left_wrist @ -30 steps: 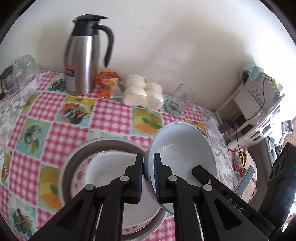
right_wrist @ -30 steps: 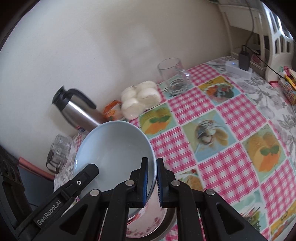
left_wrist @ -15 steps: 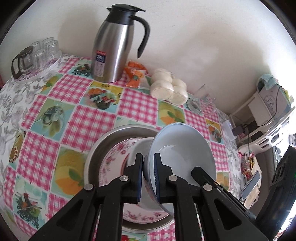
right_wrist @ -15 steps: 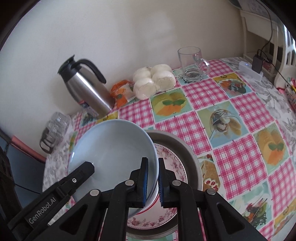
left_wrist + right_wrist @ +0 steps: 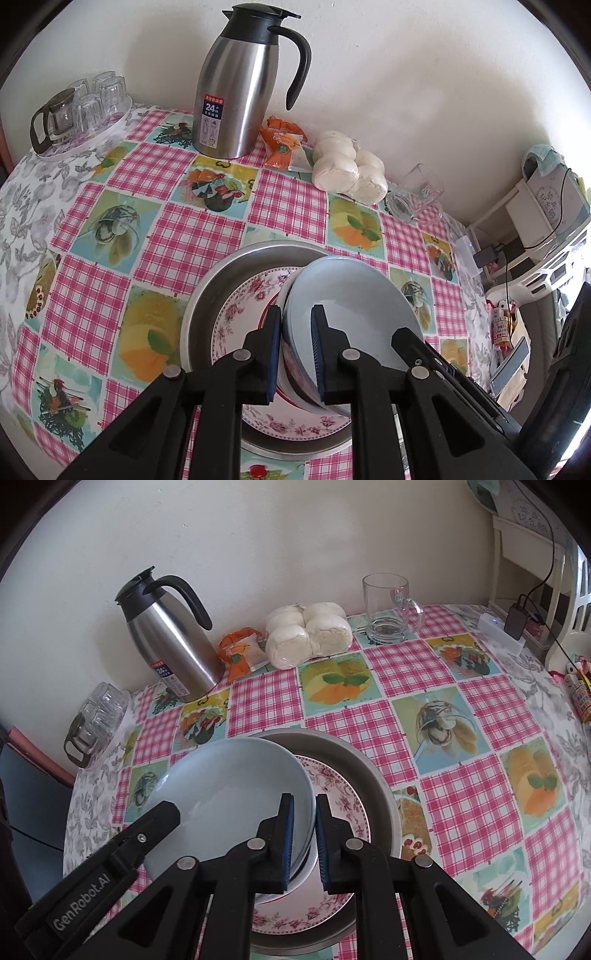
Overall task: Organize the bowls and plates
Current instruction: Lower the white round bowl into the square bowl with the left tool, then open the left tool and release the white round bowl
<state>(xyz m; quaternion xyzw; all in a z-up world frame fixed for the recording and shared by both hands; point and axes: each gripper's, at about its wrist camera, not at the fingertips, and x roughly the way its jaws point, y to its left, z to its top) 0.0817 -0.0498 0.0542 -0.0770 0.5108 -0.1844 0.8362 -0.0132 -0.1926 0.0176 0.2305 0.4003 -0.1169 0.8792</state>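
Note:
A light blue bowl sits tilted in a white bowl. Under them lies a floral plate inside a round metal pan. My left gripper straddles the blue bowl's left rim. Its jaws are opening, the rim still between them with slack at the inner pad. My right gripper is shut on the opposite rim. Each wrist view shows the other gripper's finger resting inside the bowl.
Along the wall stand a steel thermos, an orange snack packet, bagged white buns and a glass mug. A tray of glasses sits at the far left corner. White shelving with cables stands beyond the table's right edge.
Both grippers carried the blue bowl over the pan and lowered it into the white bowl. The gap between the left gripper's pads has widened.

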